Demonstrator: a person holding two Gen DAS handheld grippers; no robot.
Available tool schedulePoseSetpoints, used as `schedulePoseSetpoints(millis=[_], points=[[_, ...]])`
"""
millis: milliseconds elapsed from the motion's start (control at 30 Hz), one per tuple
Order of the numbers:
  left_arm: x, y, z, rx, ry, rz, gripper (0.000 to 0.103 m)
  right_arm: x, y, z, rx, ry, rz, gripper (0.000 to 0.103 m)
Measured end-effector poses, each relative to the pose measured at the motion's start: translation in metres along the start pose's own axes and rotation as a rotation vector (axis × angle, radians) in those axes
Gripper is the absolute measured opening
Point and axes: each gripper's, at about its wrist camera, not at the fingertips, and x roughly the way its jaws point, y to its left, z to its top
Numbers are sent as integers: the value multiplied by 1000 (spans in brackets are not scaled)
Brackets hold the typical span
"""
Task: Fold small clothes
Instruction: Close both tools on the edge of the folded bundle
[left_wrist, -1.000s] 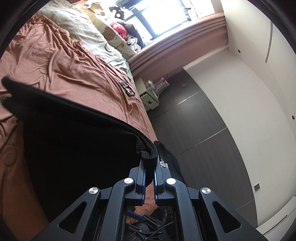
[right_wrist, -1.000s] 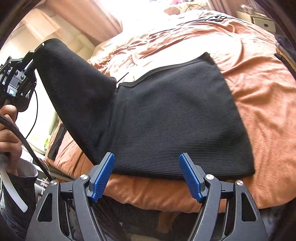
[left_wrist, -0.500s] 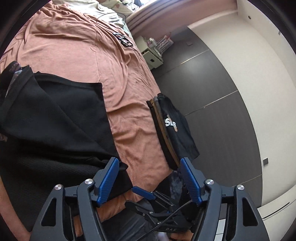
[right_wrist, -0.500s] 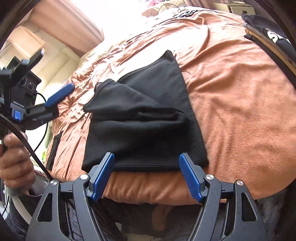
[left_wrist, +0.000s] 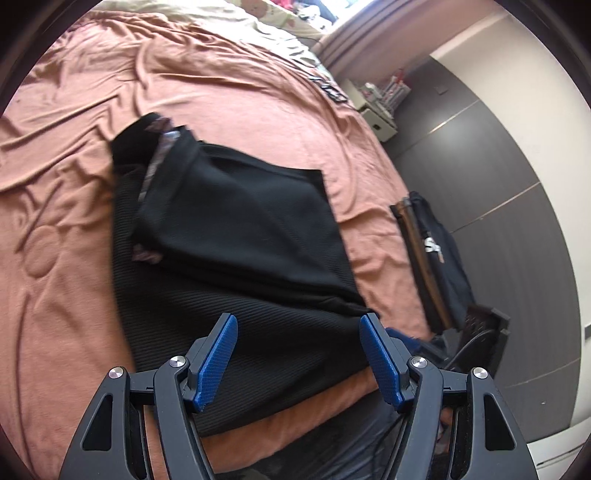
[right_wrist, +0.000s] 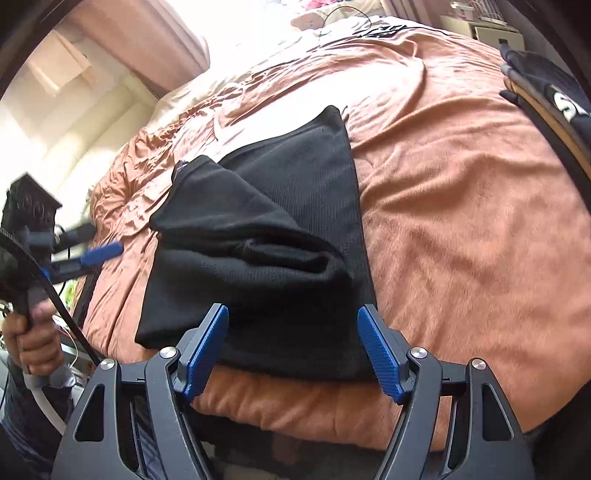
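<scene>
Now 1 black garment (right_wrist: 266, 254) folded on bed (right_wrist: 461, 229), 1 stack (left_wrist: 439, 258) beside; left gripper (left_wrist: 299, 354) and right gripper (right_wrist: 291, 347) wide, empty.

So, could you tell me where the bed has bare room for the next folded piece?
Bare orange blanket lies between the black garment and the folded stack at the right edge. Left of the garment, the left tongs crowd it.

Black ribbed garment (left_wrist: 236, 236); salmon-orange bedspread (left_wrist: 66, 295); blue-padded fingers (left_wrist: 216, 363).

Matt black ribbed knit garment (left_wrist: 236, 236), soft rust bedspread (right_wrist: 461, 206), perhaps fleece
</scene>
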Motion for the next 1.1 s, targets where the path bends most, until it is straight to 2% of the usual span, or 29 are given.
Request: schedulePoseSetpoints(millis=[133,200,333,400,533,700,767,833,900,1100], points=[[-5,24,-9,-21,3,65,70,8,-6,14,5,12,-4,71],[-4,33,-14,-29,12,85,70,13,-10,19,19,32,3,61],[-1,49,-25,-36,35,114,70,19,-22,25,85,61,5,54],[2,55,-30,-40,51,125,69,21,-27,25,121,69,23,44],[12,61,-39,-42,82,136,69,23,-33,27,155,79,22,37],[24,64,-52,-21,148,177,56,20,-35,24,178,88,-5,7],[28,66,-56,-26,168,188,49,16,-31,23,162,80,-9,6],[27,67,-59,-19,155,204,39,10,-26,20,143,73,-20,5],[28,71,-61,-15,163,223,3,4,-23,18,132,61,-27,5],[20,77,-67,-16,173,220,0,-10,-15,4,99,48,-51,4]])
